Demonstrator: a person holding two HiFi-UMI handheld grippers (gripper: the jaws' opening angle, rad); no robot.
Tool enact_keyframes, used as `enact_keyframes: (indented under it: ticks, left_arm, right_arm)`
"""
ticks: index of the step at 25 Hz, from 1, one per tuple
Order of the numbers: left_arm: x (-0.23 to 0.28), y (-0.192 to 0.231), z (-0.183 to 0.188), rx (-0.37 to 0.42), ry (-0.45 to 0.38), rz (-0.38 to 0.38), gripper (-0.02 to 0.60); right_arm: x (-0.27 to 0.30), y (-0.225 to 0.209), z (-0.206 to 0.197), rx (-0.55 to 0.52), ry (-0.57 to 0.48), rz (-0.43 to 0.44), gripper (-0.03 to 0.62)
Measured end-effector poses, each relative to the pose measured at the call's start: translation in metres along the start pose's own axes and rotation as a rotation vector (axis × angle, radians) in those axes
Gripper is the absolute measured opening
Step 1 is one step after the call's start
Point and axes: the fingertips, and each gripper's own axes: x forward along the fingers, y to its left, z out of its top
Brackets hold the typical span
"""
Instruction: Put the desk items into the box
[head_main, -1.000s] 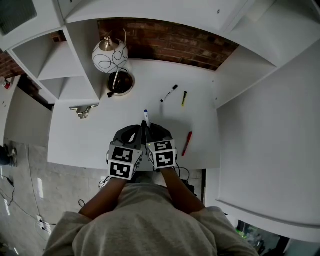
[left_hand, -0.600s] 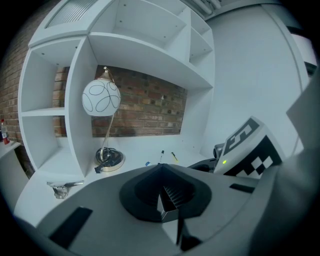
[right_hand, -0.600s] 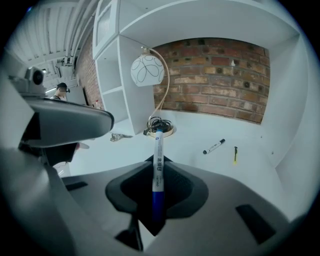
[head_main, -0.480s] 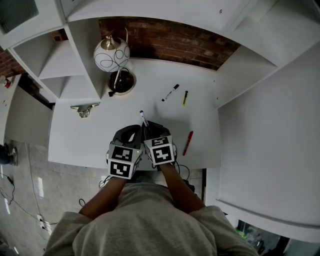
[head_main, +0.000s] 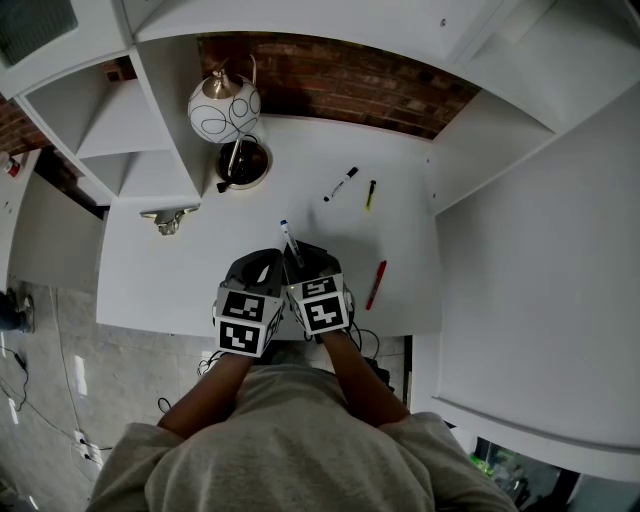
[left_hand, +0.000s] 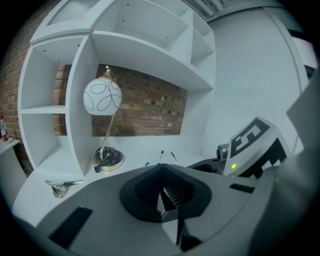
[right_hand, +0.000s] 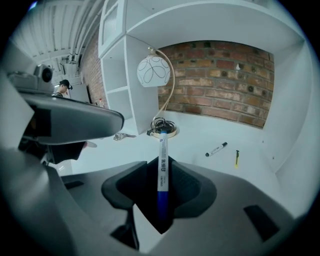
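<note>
White laminate makes up the counter (head_main: 200, 270), and I can see no box on it or anywhere around it. Over the near edge the person holds both tools side by side.

The right tool (head_main: 303, 258) is where the change is. Its jaws have just been opening and now stand wide. The blue marker (right_hand: 162, 160) lies in the gap between them, pointing up and away toward the lamp (head_main: 224, 108). As far as I can make out, dark space shows on either side of the barrel, so the pads are not pressing on it. I read that as a release or a loosening to regrip. With no box in sight, the marker does not look stowed yet.

The left tool (left_hand: 163, 172) has its jaws together with nothing between them, and it seems idle.

Farther out on the counter lie a black marker (head_main: 340, 185) and a yellow pen (head_main: 369, 195). A red pen (head_main: 375, 285) lies nearer the right tool. All three are untouched.
</note>
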Motion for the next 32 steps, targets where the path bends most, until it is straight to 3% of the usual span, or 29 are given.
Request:
enact_keyframes:
  ticks: [10,16,25,32]
  left_arm:
    - [0.002,-0.003,0.000,-0.002,0.000,-0.016,0.005]
    - [0.001,0.000,-0.001,-0.002,0.004,-0.013,0.005]
    - [-0.001,0.002,-0.001,-0.005,0.002,-0.008,0.005]
    - [-0.004,0.004,-0.003,-0.012,0.003,-0.001,0.005]
  right_arm:
    - [-0.003,-0.012,-0.012,-0.051,0.079,-0.078,0.141]
    - [0.002,-0.018,-0.012,-0.043,0.099,-0.103,0.081]
    - [0.003,-0.009,-0.004,-0.099,0.096,-0.089,0.070]
    - [0.013,-0.012,-0.008,-0.102,0.152,-0.079,0.069]
